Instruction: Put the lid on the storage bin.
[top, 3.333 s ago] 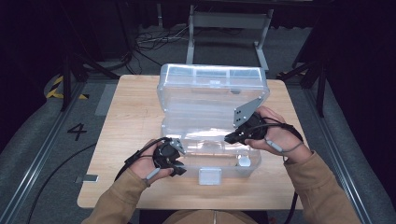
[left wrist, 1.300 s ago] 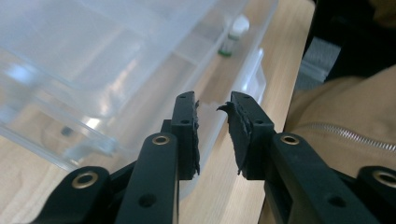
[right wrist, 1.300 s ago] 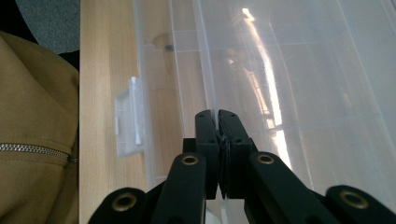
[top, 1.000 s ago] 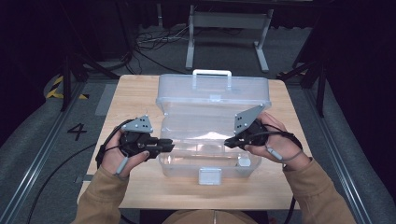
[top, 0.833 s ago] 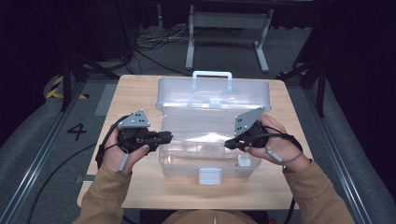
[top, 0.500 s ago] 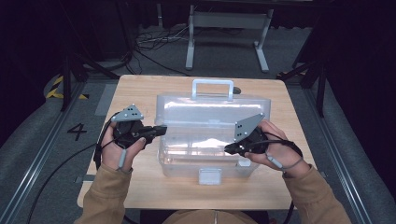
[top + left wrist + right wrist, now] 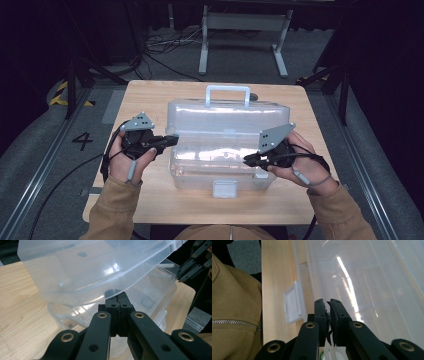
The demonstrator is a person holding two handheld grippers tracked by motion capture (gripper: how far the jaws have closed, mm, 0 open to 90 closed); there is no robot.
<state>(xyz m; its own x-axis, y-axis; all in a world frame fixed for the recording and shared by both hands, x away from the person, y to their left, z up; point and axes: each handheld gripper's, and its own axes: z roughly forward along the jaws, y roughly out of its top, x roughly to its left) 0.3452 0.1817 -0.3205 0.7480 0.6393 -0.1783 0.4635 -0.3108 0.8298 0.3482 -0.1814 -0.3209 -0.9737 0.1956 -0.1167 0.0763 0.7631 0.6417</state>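
Note:
A clear plastic toolbox (image 7: 220, 170) stands in the middle of the wooden table (image 7: 150, 200). Its lid (image 7: 227, 120) with the white handle (image 7: 228, 95) lies low over the base. In the left gripper view the lid (image 7: 82, 270) still hangs tilted above the base (image 7: 150, 300). My left gripper (image 7: 175, 138) is shut, its tips (image 7: 117, 296) under the lid's left edge. My right gripper (image 7: 246, 160) rests at the box's front right over the lid (image 7: 362, 290). Its jaws (image 7: 328, 302) have just been opening slightly and stand almost together, nothing between them.
The front latch (image 7: 224, 189) hangs loose at the box's near side, also visible as a white latch (image 7: 293, 302) in the right gripper view. A metal stand (image 7: 245, 30) and cables are on the floor behind the table. Bare wood lies left and right of the box.
The lid has swung from upright down toward me over the base. Both grippers came down with it, the left one now at the box's left end.

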